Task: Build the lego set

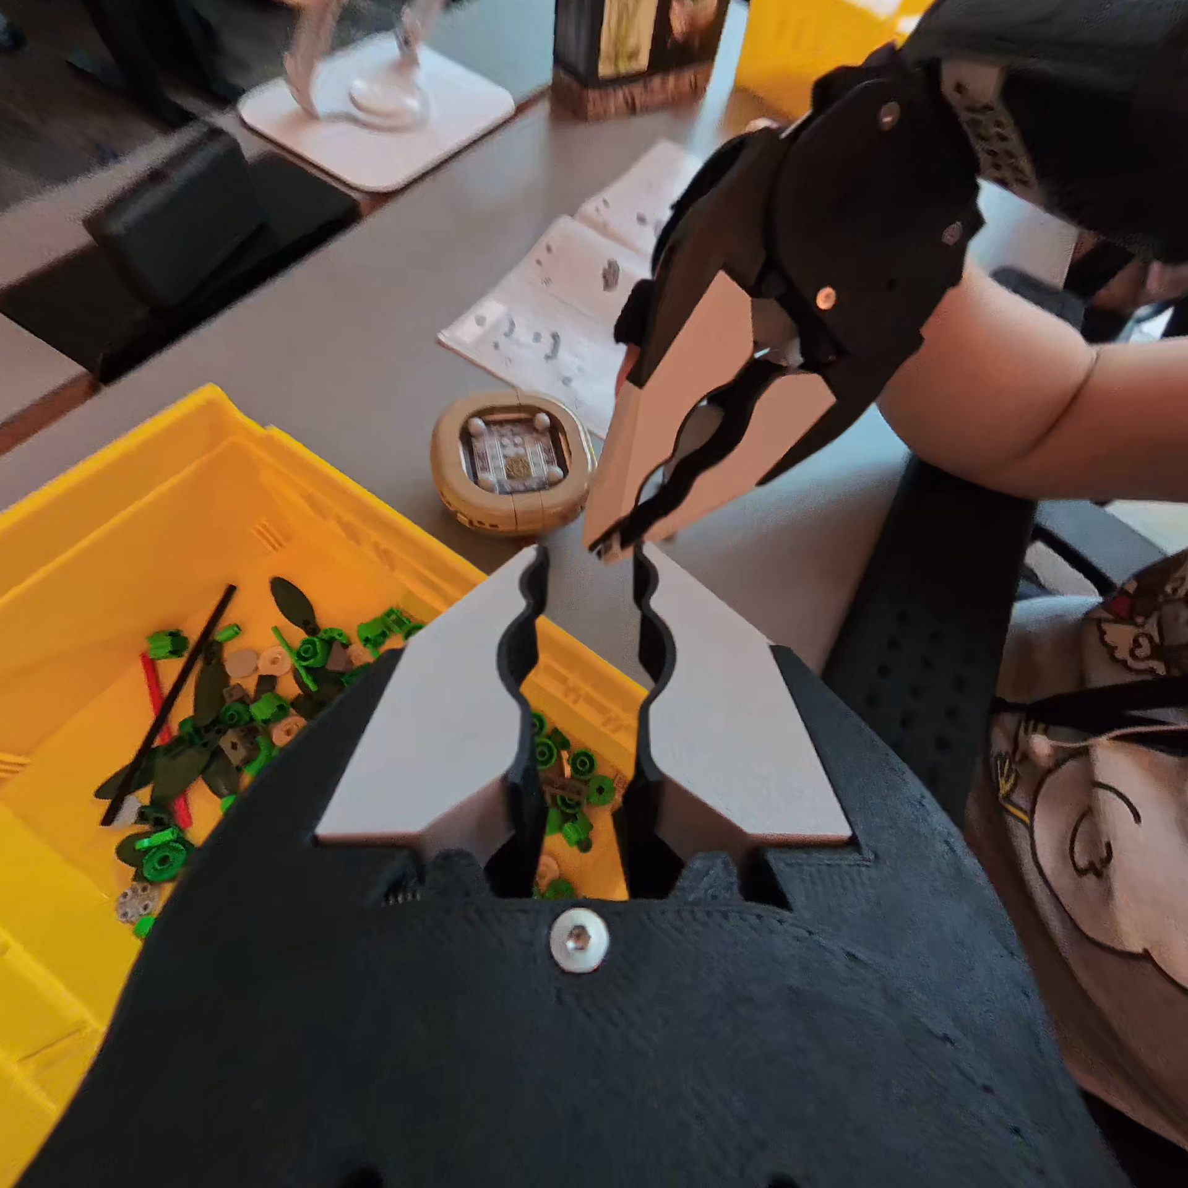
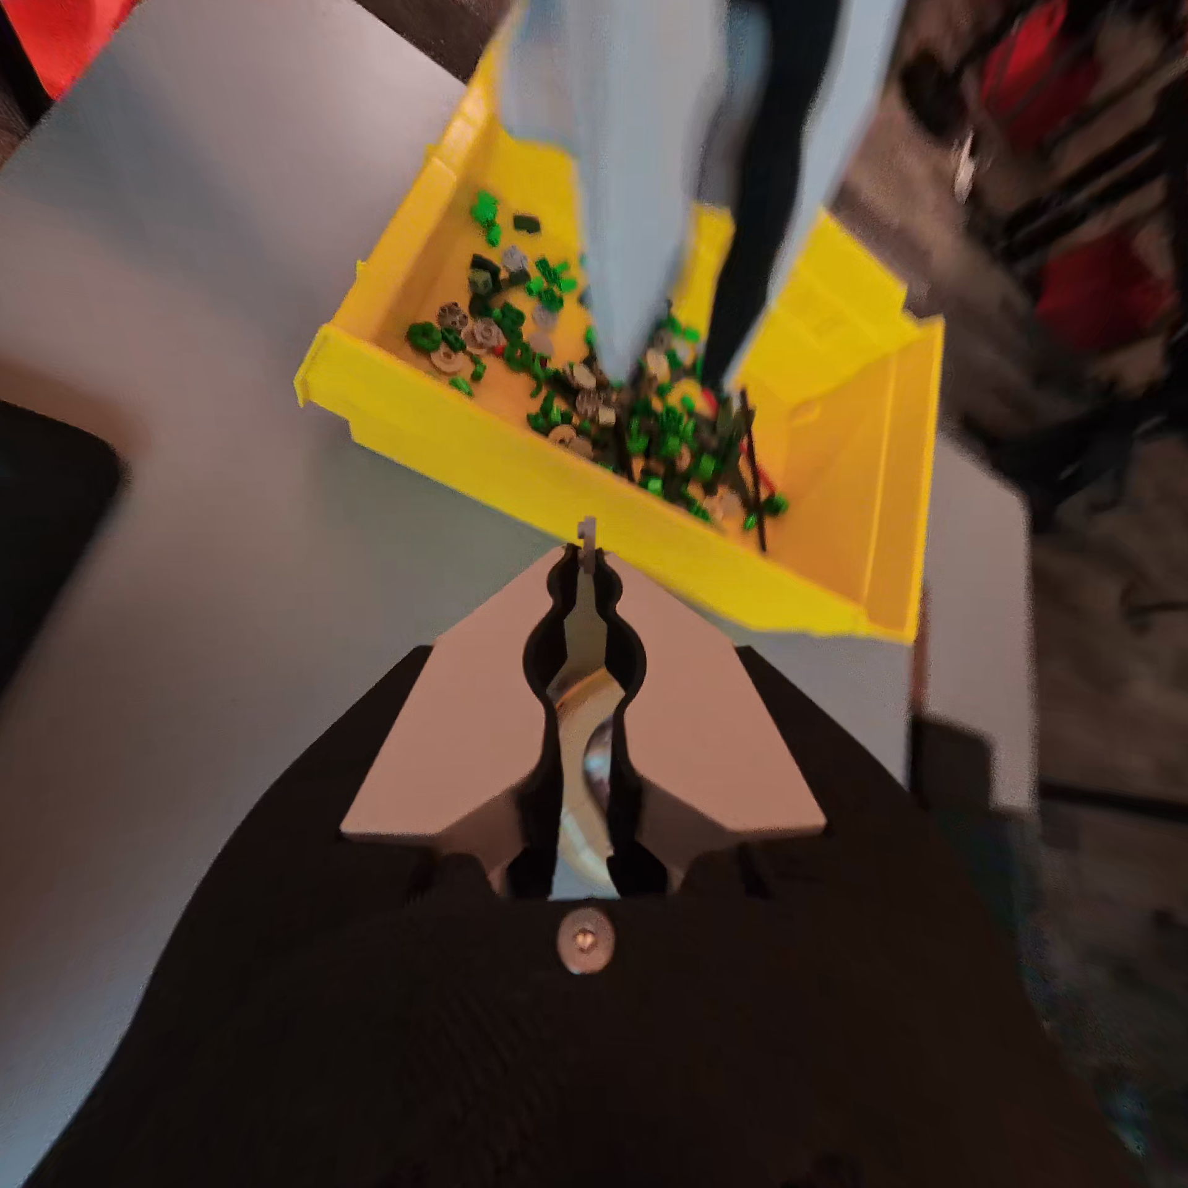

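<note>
Two hand-held grippers are working: the right hand-held gripper [image 2: 586,551] is pinching a small grey piece [image 2: 586,537], the left hand-held gripper [image 1: 591,556] is hanging open beside the yellow bin [image 1: 193,488]; seating that piece probably comes next.

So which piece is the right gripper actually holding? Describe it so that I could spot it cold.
Find the yellow bin of loose pieces on the grey table. Just in front of its near wall, the right gripper is shut on a small grey piece. It alone sits outside the bin, sticking up from the fingertips.
</note>
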### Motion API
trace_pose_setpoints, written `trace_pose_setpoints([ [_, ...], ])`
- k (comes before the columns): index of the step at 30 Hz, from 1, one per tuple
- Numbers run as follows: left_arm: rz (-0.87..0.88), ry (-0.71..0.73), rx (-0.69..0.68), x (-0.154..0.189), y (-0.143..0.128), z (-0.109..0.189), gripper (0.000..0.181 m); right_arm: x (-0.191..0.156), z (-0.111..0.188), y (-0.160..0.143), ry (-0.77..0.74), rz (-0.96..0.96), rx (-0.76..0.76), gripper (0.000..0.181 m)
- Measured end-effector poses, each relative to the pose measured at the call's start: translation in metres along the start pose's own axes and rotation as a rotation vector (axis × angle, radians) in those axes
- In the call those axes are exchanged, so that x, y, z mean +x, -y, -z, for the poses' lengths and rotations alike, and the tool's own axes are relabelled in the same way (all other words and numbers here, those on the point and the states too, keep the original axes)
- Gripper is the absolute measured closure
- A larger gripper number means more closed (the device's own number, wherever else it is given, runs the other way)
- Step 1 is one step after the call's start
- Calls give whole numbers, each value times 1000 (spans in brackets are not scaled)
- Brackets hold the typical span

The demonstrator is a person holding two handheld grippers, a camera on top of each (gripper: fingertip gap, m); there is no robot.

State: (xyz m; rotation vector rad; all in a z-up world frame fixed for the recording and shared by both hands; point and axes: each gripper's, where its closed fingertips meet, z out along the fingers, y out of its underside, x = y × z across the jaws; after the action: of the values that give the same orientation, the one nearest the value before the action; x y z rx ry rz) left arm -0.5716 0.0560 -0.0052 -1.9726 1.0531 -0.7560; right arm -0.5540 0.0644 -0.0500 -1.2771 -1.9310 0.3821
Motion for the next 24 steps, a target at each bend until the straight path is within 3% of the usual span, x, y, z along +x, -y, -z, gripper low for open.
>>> trace_pose_setpoints([
  [3,-147,-17,59,23,4,-3,136,-7,28,-10,147,-353,70,178],
  [7,-518,137,25,42,-3,-43,128,-42,67,-22,429,-701,122,178],
  [10,-669,52,74,76,5,-74,146,-68,91,-20,579,-797,156,178],
  [12,-665,-61,154,101,17,-84,150,-83,101,-23,652,-835,141,178],
  [16,-706,-206,162,133,21,-96,156,-101,121,-28,766,-909,172,178],
  [24,-847,-245,103,164,16,-120,162,-122,144,-41,911,-1021,175,179],
])
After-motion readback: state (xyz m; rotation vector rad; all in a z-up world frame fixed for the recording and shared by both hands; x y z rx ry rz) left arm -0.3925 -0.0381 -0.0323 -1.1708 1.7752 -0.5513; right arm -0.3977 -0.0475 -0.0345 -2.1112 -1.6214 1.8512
